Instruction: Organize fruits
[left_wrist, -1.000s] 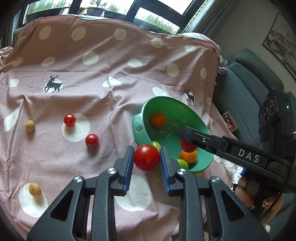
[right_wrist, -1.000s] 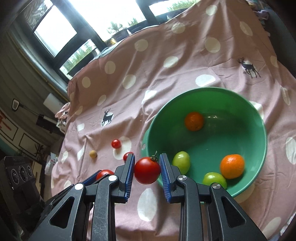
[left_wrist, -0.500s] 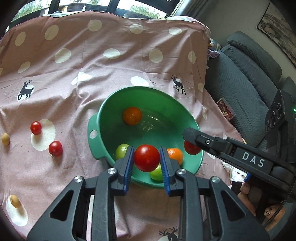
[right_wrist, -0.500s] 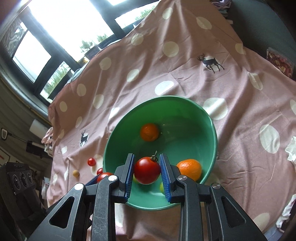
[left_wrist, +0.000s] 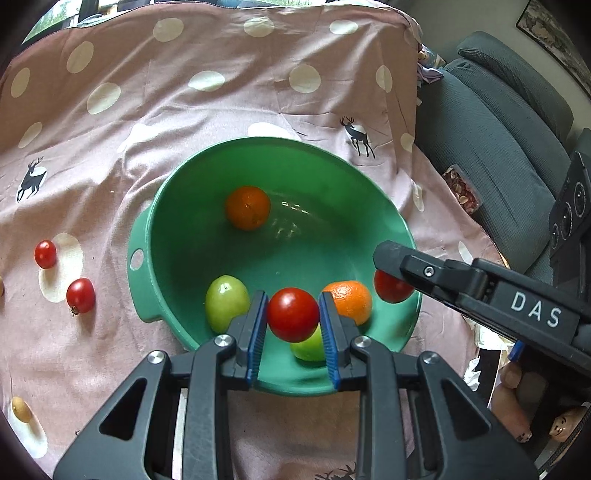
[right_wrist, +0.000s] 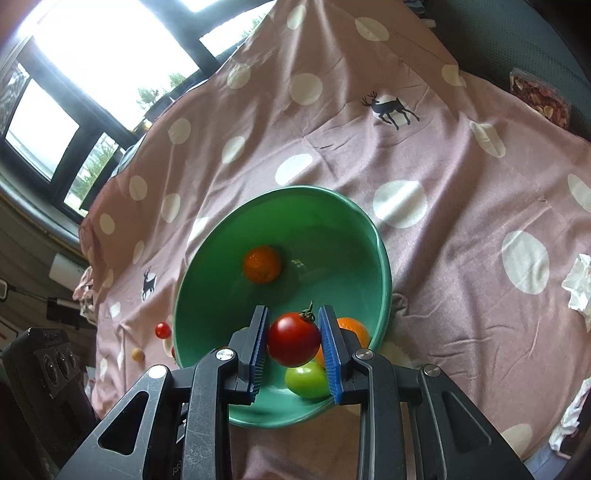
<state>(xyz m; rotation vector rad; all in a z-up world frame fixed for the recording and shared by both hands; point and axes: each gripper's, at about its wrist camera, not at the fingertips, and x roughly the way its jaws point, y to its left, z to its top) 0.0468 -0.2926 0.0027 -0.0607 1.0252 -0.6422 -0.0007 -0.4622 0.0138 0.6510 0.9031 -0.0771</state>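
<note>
Black plastic left hand-held gripper: blue ribbed pads, silver screws; right hand-held gripper alike, "DAS" lettered white.

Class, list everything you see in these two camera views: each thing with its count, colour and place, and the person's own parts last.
bowl: one, green, on the cloth
oranges: two, orange, in the bowl
green tomatoes: two, green, in the bowl
small tomatoes: two, red, on the cloth left of the bowl
yellow fruit: one clearly, pale yellow, cloth's left edge
cloth: one, pink, white dots, deer
armchair: one, grey, right
left tool: black, shut on a red tomato over the bowl
right tool: black, shut on a stemmed tomato over the bowl
</note>
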